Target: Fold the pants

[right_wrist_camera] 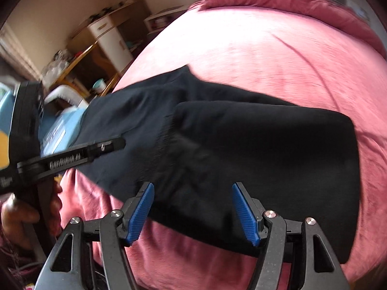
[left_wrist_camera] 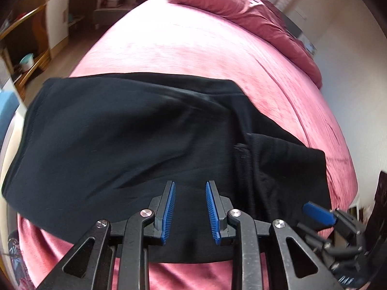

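Black pants (left_wrist_camera: 121,133) lie folded across a pink bed cover (left_wrist_camera: 193,48), near its front edge. My left gripper (left_wrist_camera: 190,183) hovers over their near edge, its blue pads a little apart and pressing on nothing. In the right wrist view the same pants (right_wrist_camera: 266,145) spread from the left to the lower right, one layer folded over another. My right gripper (right_wrist_camera: 192,184) stands open wide above their near part, with no cloth pinched. The left gripper (right_wrist_camera: 104,147) shows at the left there, held by a hand (right_wrist_camera: 14,207).
A crumpled pink duvet (left_wrist_camera: 254,12) is bunched at the far end of the bed. Wooden shelves (left_wrist_camera: 26,55) and a white cabinet (left_wrist_camera: 58,12) stand beyond the bed's left side. A light blue object (right_wrist_camera: 63,125) sits by the bed's left edge.
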### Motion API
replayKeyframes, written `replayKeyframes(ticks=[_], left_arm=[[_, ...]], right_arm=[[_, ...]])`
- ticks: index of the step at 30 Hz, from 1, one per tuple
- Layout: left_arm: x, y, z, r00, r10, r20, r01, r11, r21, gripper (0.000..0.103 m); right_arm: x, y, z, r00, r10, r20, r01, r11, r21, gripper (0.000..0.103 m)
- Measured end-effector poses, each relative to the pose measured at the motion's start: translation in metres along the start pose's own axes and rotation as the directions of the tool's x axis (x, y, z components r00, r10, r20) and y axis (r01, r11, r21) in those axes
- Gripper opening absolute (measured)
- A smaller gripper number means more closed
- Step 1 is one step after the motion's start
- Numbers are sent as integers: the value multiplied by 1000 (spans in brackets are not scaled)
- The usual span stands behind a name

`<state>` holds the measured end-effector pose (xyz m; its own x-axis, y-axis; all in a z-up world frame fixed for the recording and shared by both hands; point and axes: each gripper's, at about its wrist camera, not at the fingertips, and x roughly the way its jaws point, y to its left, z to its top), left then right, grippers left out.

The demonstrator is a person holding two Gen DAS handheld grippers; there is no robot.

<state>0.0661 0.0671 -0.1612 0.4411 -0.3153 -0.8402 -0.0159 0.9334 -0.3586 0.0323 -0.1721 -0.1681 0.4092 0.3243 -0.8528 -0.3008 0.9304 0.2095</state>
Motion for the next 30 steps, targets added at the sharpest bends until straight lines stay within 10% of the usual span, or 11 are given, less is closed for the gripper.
replayKeyframes(ticks=[8, 22, 30], left_arm=[[-13, 32, -5, 1000, 23, 7, -22, 998, -63, 27], [-8, 37, 1, 1000, 17, 15, -16, 997, -78, 27], [-20, 45, 3, 999, 38, 38, -35, 995, -91, 27]], right_arm=[[38, 35, -3, 994, -91, -62, 82, 988, -133, 66], [30, 43, -5, 995, -98, -4, 96, 977, -189, 15], [24, 46, -2, 997, -72, -14, 68, 982, -174, 15]])
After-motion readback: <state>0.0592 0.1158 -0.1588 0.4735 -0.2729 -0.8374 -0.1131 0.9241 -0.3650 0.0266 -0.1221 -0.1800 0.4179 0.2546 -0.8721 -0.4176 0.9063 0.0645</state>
